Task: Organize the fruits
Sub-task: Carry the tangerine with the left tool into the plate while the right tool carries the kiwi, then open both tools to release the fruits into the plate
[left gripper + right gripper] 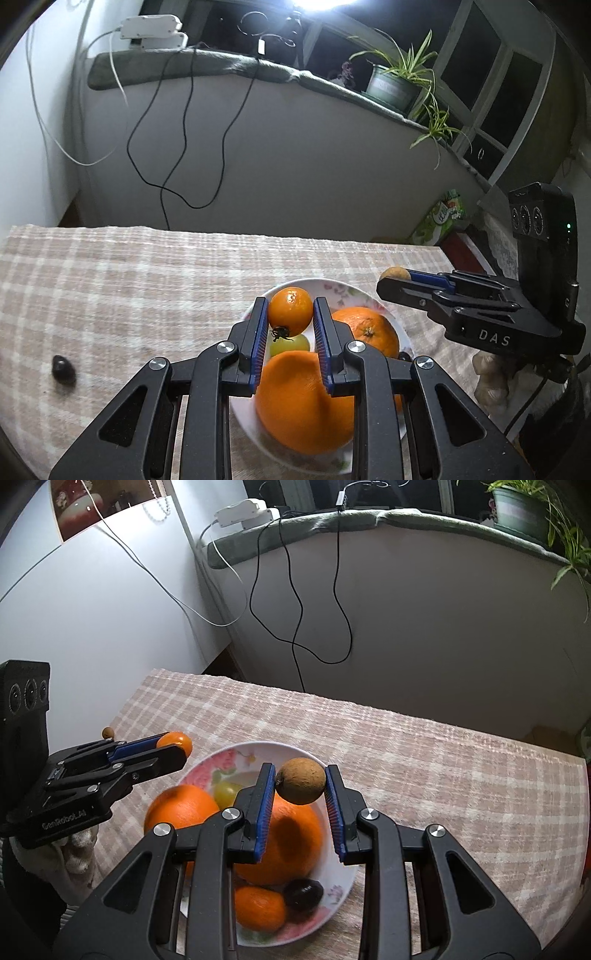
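Note:
My left gripper (290,306) is shut on a small orange tomato (290,311) with a dark stem, held above the white floral bowl (334,290). My right gripper (300,775) is shut on a small brown round fruit (301,781), also above the bowl (221,766). The bowl holds two big oranges (291,843) (181,808), a green grape (225,793), a small orange fruit (258,908) and a dark plum-like fruit (303,893). The right gripper with its brown fruit (395,274) shows in the left wrist view; the left gripper with the tomato (175,742) shows in the right wrist view.
A dark fruit (62,369) lies on the checked tablecloth (129,280) at the left. A small brown fruit (108,733) sits near the table's far left edge. Beyond the table are a grey wall with hanging cables (184,147) and a potted plant (395,85) on the sill.

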The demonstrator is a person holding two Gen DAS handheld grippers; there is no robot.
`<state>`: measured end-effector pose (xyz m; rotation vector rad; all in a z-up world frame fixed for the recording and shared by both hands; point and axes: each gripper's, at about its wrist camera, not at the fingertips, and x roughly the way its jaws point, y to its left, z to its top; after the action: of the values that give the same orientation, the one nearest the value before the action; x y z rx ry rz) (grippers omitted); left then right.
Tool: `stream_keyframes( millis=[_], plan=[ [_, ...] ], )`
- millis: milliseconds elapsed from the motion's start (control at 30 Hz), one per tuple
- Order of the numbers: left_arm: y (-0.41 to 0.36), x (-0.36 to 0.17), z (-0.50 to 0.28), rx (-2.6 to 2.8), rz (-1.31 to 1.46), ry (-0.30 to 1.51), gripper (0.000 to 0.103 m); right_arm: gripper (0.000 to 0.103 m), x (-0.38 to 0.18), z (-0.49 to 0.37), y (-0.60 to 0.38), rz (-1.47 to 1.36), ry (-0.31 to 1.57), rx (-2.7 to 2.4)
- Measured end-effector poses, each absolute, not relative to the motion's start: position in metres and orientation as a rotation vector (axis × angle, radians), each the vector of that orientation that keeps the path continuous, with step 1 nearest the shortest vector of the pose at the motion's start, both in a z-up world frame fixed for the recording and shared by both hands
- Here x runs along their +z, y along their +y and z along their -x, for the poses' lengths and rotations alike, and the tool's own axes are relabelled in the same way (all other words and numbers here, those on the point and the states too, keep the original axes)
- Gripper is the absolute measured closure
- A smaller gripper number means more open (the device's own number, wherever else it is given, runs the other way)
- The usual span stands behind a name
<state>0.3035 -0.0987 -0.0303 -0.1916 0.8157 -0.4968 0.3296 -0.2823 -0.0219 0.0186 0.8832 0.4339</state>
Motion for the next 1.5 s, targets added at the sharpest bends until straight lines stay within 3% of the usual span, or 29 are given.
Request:
stream_keyframes(
  millis=[633,833,1000,1033,1067,1133,1400,1500],
  plan=[
    [-0.122,-0.033,-0.315,-0.517,0.171,0.86,0.08,0.075,-0.038,-0.32,-0.31,-0.068,0.903,0.434],
    [-0.121,-0.03,-0.316,-0.508,0.176,0.861,0.068,0.075,-0.04,-0.314,-0.315,-0.083,0.908,0.439],
    [-0.12,-0.029,-0.314,-0.502,0.178,0.86,0.067,0.074,-0.039,-0.31,-0.315,-0.073,0.911,0.454],
    [-0.12,-0.028,-0.313,-0.501,0.179,0.859,0.067,0.07,-0.039,-0.309,-0.314,-0.072,0.912,0.457],
    [-0.12,-0.028,-0.313,-0.501,0.18,0.859,0.067,0.057,-0.039,-0.308,-0.314,-0.07,0.911,0.456],
    [-0.119,-0.027,-0.311,-0.501,0.181,0.855,0.067,0.043,-0.037,-0.306,-0.314,-0.074,0.903,0.454],
    [-0.119,-0.018,-0.302,-0.499,0.18,0.836,0.067,0.042,-0.029,-0.293,-0.318,-0.083,0.884,0.447],
    [-0.119,-0.014,-0.297,-0.499,0.179,0.827,0.066,0.034,-0.026,-0.288,-0.319,-0.078,0.872,0.439]
  ],
)
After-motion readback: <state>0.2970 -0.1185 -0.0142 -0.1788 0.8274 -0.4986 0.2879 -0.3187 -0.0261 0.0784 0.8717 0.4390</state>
